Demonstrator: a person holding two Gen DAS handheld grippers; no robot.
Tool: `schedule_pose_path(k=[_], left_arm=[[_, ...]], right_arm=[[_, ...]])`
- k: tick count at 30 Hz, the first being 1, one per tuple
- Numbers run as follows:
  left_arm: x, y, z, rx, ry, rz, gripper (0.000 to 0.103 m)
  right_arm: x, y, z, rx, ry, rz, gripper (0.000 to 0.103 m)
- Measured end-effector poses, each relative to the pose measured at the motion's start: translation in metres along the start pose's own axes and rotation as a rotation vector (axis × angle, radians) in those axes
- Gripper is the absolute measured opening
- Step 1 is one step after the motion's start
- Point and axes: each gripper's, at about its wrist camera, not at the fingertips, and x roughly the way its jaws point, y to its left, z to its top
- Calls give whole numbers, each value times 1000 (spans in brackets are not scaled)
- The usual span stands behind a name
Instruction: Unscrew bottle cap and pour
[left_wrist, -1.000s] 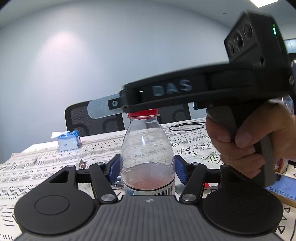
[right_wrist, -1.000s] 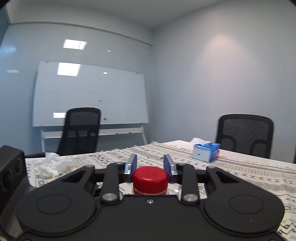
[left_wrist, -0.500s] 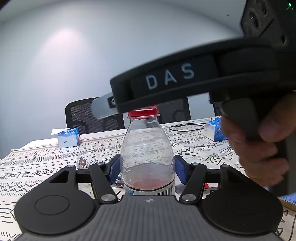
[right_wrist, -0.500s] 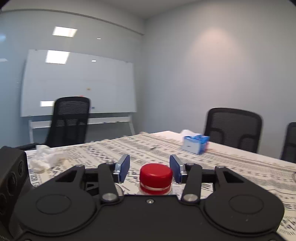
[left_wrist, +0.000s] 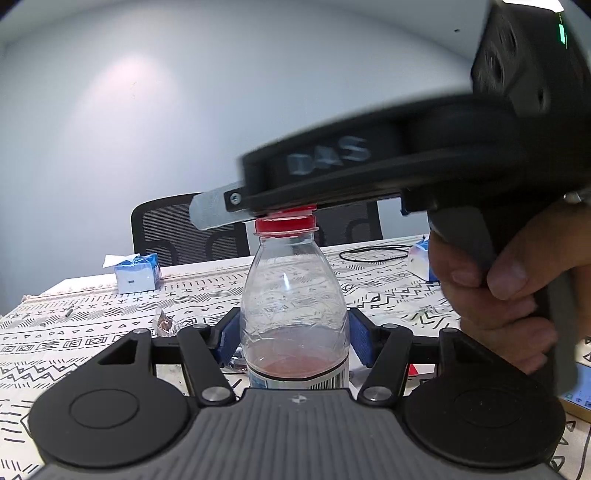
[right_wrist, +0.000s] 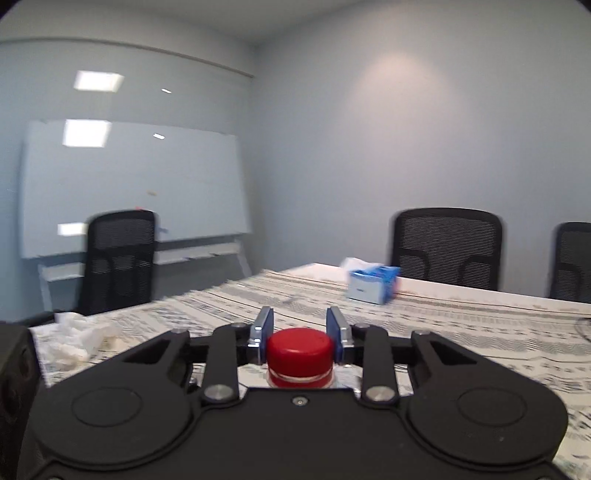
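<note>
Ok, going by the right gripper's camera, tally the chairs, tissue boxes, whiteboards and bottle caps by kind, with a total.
black chairs: 3
blue tissue box: 1
whiteboard: 1
red bottle cap: 1
Total: 6

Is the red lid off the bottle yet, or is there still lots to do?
Not yet. The left gripper clamps the bottle upright, so that is done. The right gripper is shut on the red cap, which sits on the neck. Unscrewing is underway; lifting the cap off and pouring the reddish drink remain.
</note>
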Motion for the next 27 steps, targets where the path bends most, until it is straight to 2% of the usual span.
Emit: schedule_pose_path(k=[1,4,5,7,9,10,13,17,20,27], left_arm=[[-2,-1,0,3,0,-2,57],[-1,-2,-1,7,-2,-1,57],[-1,-2,-1,7,-3,-1,57],[1,-1,-2,7,-2,-1,57],[2,0,-1,7,-2,1,57],[3,0,-1,7,-1,2,57],[4,1,-1,2,0,0,57],[4,0,-1,4,0,2,57],[4,-1,-1,6,0,4,58],[4,-3,-1,11,1,8,58]], right_arm=[[0,-13,-2,-6,-16,94,33],[5,-40,-2,-6,-28,305,34],[8,-48,1,9,-10,361,34],[13,-50,7,-1,31,398,35],[13,-41,10,-24,45,343,41],[12,-34,10,-43,43,293,51],[3,-27,10,-73,24,204,54],[-14,-38,8,-40,36,215,56],[-27,-37,7,-61,40,201,57],[-22,-21,13,-90,38,168,60]])
